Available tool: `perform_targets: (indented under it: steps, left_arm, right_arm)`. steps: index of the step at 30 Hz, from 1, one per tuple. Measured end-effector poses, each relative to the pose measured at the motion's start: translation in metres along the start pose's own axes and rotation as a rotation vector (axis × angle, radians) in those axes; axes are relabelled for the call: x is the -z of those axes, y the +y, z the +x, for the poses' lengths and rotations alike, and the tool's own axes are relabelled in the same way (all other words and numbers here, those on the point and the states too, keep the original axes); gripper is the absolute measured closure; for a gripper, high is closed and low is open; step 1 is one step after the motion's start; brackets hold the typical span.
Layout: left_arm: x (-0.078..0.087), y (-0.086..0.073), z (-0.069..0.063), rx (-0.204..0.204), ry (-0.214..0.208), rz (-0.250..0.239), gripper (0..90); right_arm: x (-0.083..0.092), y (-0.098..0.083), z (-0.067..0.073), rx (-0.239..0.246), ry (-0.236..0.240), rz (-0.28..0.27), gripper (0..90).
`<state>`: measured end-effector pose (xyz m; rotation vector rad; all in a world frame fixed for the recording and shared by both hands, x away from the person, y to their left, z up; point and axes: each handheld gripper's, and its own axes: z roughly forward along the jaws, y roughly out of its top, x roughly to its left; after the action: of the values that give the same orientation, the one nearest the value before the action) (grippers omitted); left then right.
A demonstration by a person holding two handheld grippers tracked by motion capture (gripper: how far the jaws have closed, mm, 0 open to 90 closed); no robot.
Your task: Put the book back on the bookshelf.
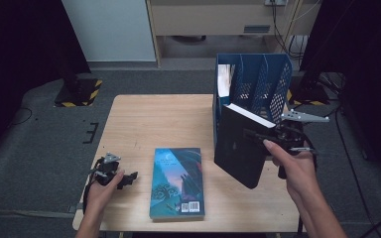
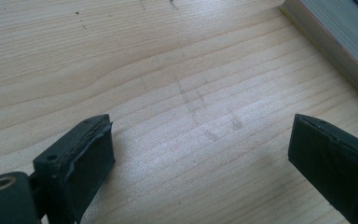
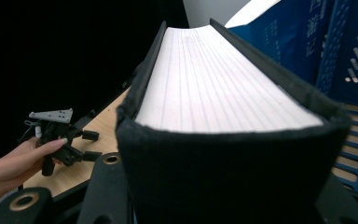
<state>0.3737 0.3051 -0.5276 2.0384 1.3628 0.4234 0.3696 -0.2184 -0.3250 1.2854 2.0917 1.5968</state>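
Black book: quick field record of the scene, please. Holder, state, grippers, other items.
held item: black book, tilted, lifted off the table
holder: right gripper, shut on its edge
target nearby: blue file rack right behind it
left gripper: open, nothing between its fingers, low over the table
other item: teal-cover book flat near the front edge

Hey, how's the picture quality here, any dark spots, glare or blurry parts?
High view: dim, soft overall, black at both side edges; the black book loses detail. Left gripper view: brightly lit table with pale sheen, the near claw pads slightly soft. Right gripper view: left half black, the book's white pages bright, its closest edge blurred, blue rack soft.
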Motion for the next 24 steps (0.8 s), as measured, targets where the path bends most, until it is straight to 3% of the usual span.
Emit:
perform_targets:
  steps: [8,21,24]
  left_arm:
    - [-0.002,-0.003,-0.003,-0.024,0.018,-0.018,4.4]
    - [-0.003,-0.005,-0.004,-0.030,0.020,-0.035,2.3]
    - [-0.004,-0.005,-0.005,-0.054,0.028,-0.027,1.6]
  right_arm:
    - [0.011,0.009,-0.005,-0.013,-0.019,-0.022,53.0]
    - [0.023,0.021,-0.014,-0.029,-0.065,-0.051,53.0]
    - [0.026,0.024,-0.018,-0.034,-0.078,-0.047,53.0]
